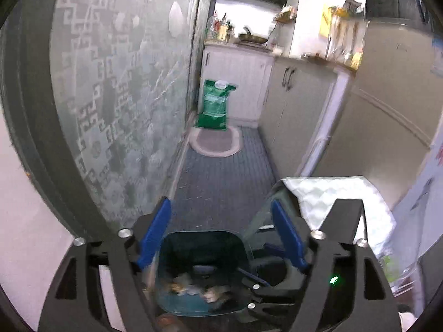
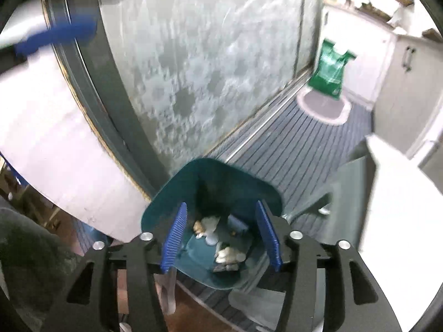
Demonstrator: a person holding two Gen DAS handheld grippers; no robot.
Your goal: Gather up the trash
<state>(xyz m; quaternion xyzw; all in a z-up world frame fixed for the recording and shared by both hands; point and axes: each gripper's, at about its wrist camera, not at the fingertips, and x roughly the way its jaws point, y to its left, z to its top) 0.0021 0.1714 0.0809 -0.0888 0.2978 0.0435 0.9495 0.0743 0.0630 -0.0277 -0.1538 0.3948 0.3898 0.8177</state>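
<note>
Trash (image 2: 221, 244) is lying in the bottom of a teal bin (image 2: 177, 185), which is standing on the floor close to the frosted glass door (image 2: 210, 63). Both wrist views are looking down into this bin, and pale crumpled scraps and a small dark piece are showing inside it. The right gripper (image 2: 224, 238) is hovering over the bin mouth with its blue pads well apart and nothing between them. The left gripper (image 1: 221, 238) is also standing apart and holding nothing; its pads are framing the bin (image 1: 199, 238) from above.

I judge that the step in hand is a drop into the bin or a check of it. To do it well, the person should be keeping the open fingers centred over the mouth and clear of the rim, because the bin looks light and could tip if a finger is catching its edge.

The floor (image 2: 299, 138) is a striped grey-blue mat running down a narrow kitchen passage. An oval rug (image 1: 214, 141) is lying further along, and a green bag (image 1: 214, 105) is leaning just beyond it against the white cabinets (image 1: 238, 83). A white quilted thing (image 1: 340, 196), perhaps a cover, is sitting just beside the bin on the right; the blur is making it hard to name.
</note>
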